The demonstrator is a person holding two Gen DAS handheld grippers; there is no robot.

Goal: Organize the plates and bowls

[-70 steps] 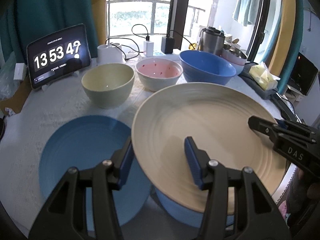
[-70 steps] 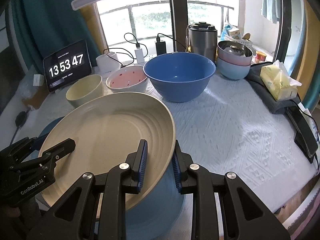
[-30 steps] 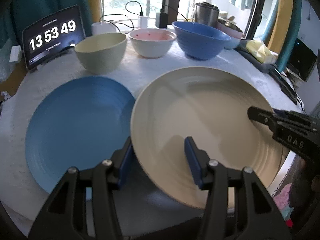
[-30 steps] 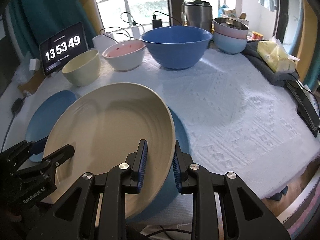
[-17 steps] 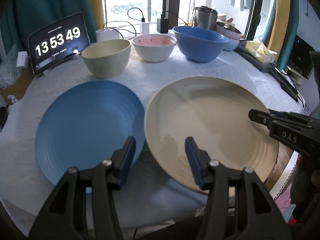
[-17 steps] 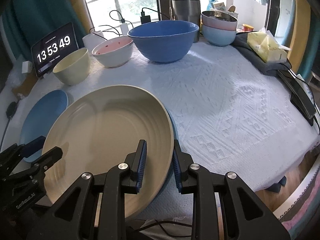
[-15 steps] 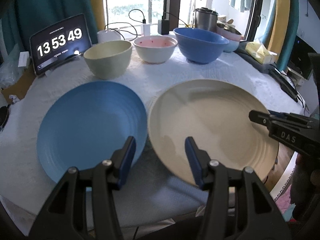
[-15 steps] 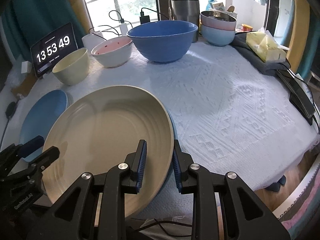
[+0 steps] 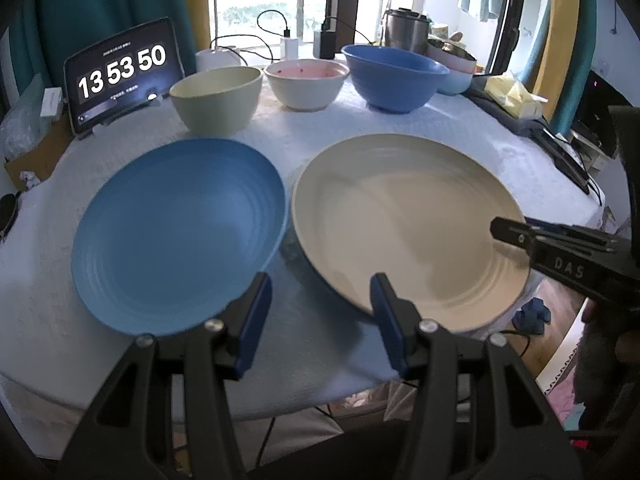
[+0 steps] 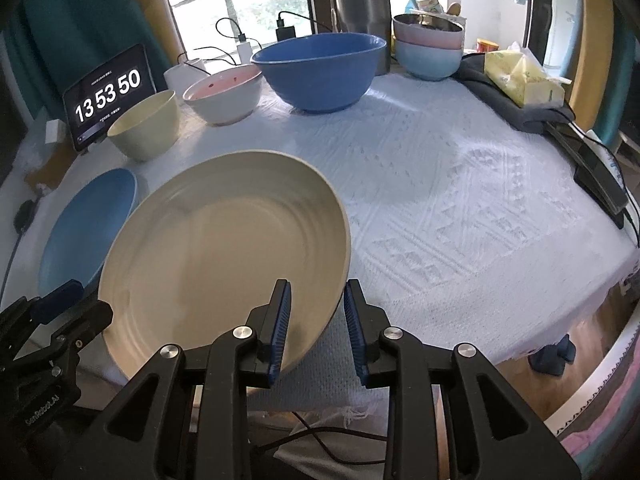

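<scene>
While the right gripper is pinching the near rim of the cream plate at the lower centre of its view, the left gripper is hanging spread apart with nothing between its fingers, in the lower middle of the left view. The cream plate is sitting right of centre there, just beside the blue plate lying on the white tablecloth. Along the upper part, a yellow bowl, a pink bowl and a blue bowl are standing in a row.
</scene>
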